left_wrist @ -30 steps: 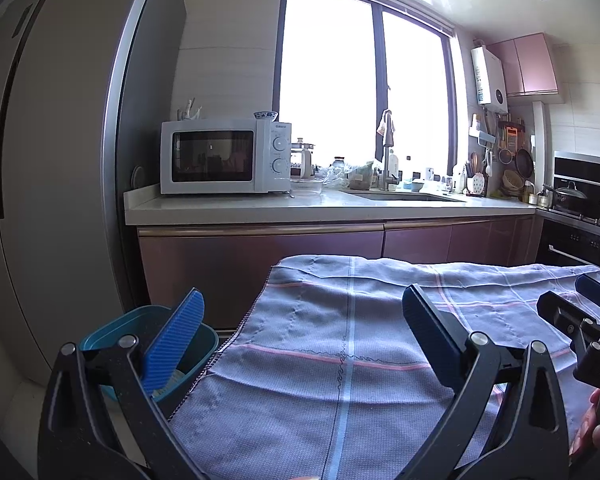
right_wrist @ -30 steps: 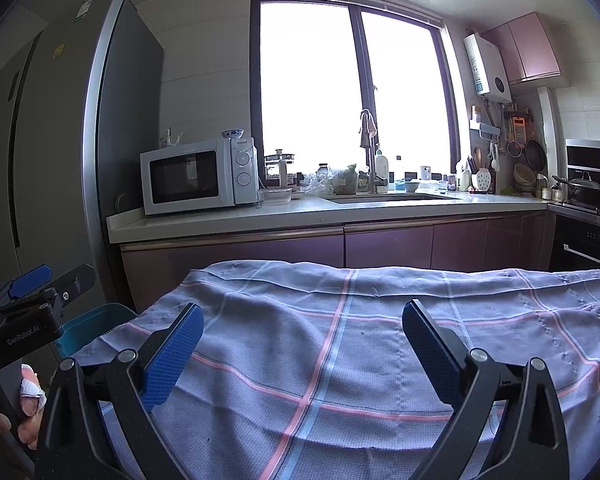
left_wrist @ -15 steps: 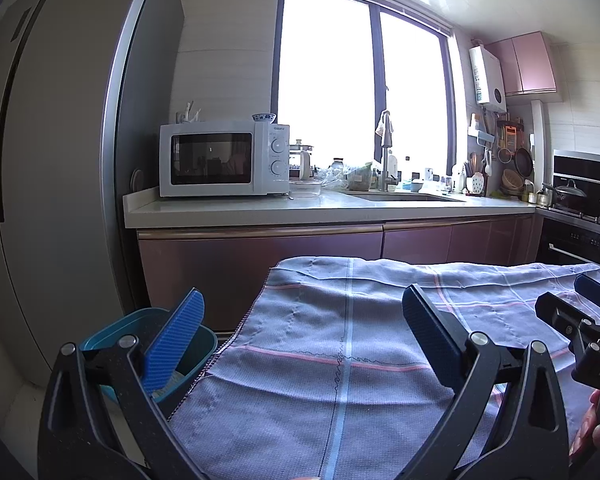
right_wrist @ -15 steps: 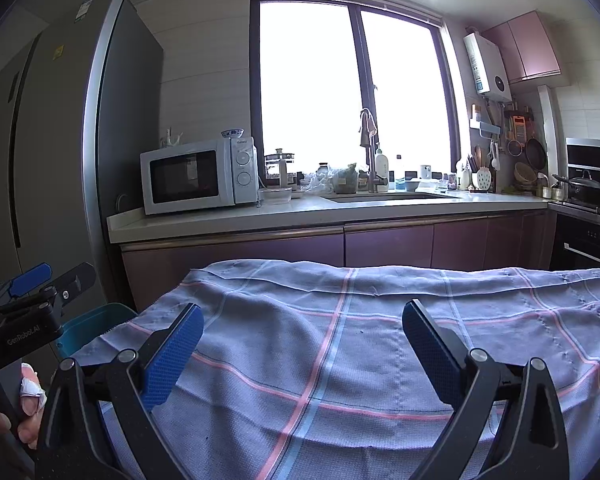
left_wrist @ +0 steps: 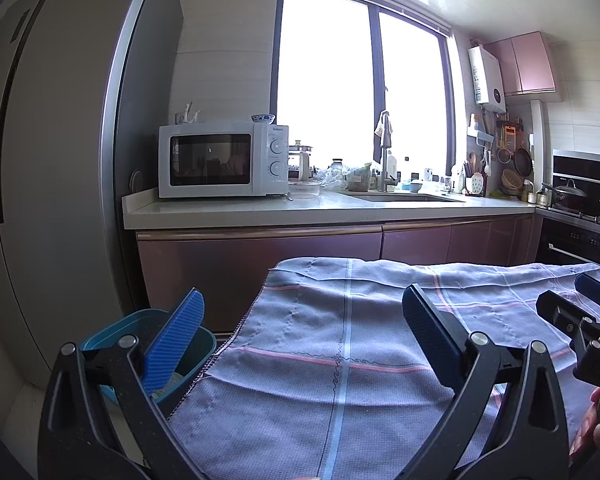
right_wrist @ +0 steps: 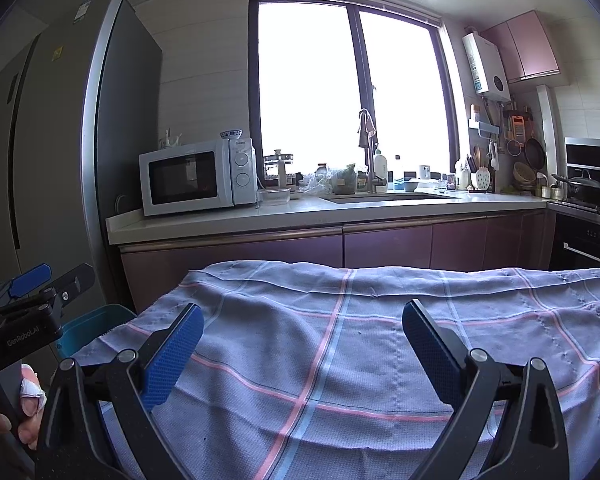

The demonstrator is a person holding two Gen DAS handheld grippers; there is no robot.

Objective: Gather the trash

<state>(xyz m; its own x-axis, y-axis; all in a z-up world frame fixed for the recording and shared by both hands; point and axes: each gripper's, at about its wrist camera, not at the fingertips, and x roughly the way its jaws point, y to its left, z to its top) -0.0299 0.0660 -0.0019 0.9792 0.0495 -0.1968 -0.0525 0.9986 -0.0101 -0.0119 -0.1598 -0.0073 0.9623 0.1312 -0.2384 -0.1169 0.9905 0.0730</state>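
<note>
A teal trash bin (left_wrist: 156,326) stands on the floor at the left edge of the table, with pale crumpled paper inside; its rim also shows in the right wrist view (right_wrist: 96,326). My left gripper (left_wrist: 304,344) is open and empty, held above the table's left part beside the bin. My right gripper (right_wrist: 302,354) is open and empty above the middle of the table. No loose trash shows on the checked blue-grey cloth (right_wrist: 360,340) that covers the table.
A tall grey fridge (left_wrist: 52,160) stands at the left behind the bin. A counter (left_wrist: 300,208) with a white microwave (left_wrist: 224,160), sink and kitchenware runs along the window. A stove and oven (right_wrist: 588,224) are at the right.
</note>
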